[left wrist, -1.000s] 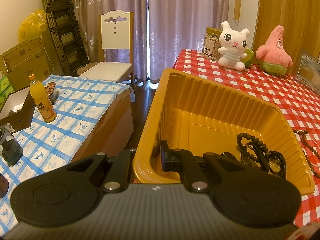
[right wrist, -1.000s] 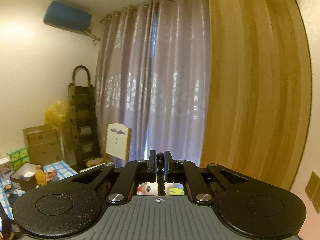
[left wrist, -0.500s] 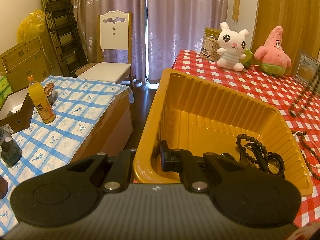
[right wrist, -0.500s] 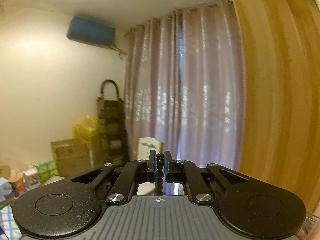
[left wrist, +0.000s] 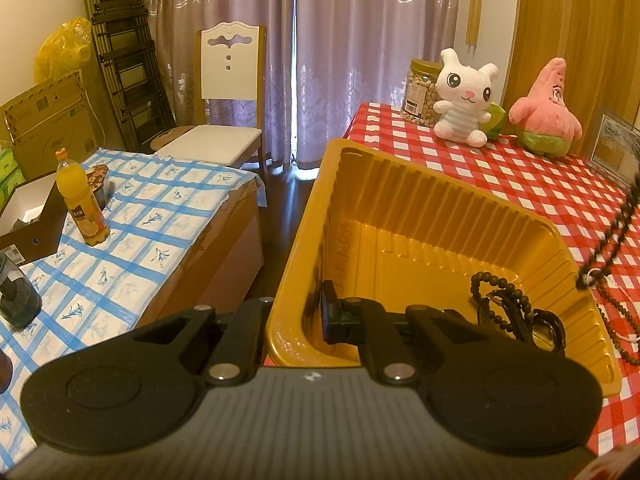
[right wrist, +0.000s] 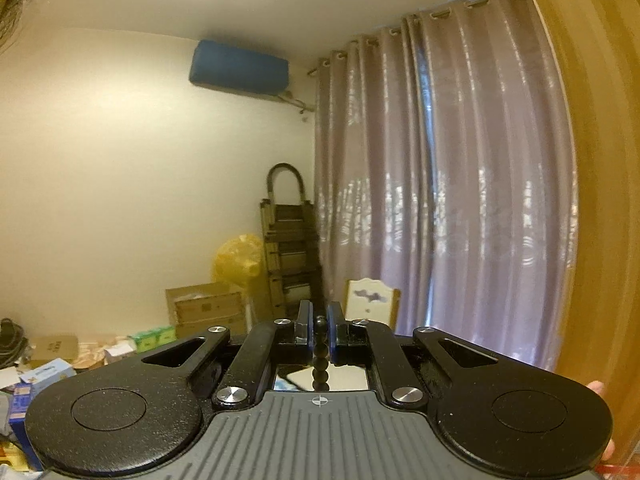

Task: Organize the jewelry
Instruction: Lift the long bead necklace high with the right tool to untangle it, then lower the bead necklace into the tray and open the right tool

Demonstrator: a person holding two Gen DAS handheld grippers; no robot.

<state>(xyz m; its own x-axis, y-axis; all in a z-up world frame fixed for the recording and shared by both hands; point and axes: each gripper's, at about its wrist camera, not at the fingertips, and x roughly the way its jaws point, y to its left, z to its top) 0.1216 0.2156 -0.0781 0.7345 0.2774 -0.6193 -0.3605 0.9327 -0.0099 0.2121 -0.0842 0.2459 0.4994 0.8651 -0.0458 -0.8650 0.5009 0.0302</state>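
My left gripper (left wrist: 298,314) is shut on the near left wall of a yellow plastic tray (left wrist: 420,200), one finger inside and one outside. Dark bead bracelets (left wrist: 508,308) lie in the tray's near right corner. My right gripper (right wrist: 319,330) is shut on a dark bead necklace (right wrist: 320,354) and is raised, facing the curtains. In the left wrist view that necklace (left wrist: 612,236) dangles at the right edge, over the red checked tablecloth (left wrist: 540,188) beside the tray. More bead strings (left wrist: 624,328) lie on the cloth to the right of the tray.
A white rabbit plush (left wrist: 464,100), a pink star plush (left wrist: 546,108), a nut jar (left wrist: 420,92) and a picture frame (left wrist: 614,152) stand at the table's back. A low table with blue checked cloth (left wrist: 120,240) holds an orange bottle (left wrist: 82,200). A chair (left wrist: 224,92) stands behind.
My right gripper has tilted up and turned left with the necklace in it. The hanging necklace has come into the left wrist view and swung lower toward the tray. The left gripper has not moved.
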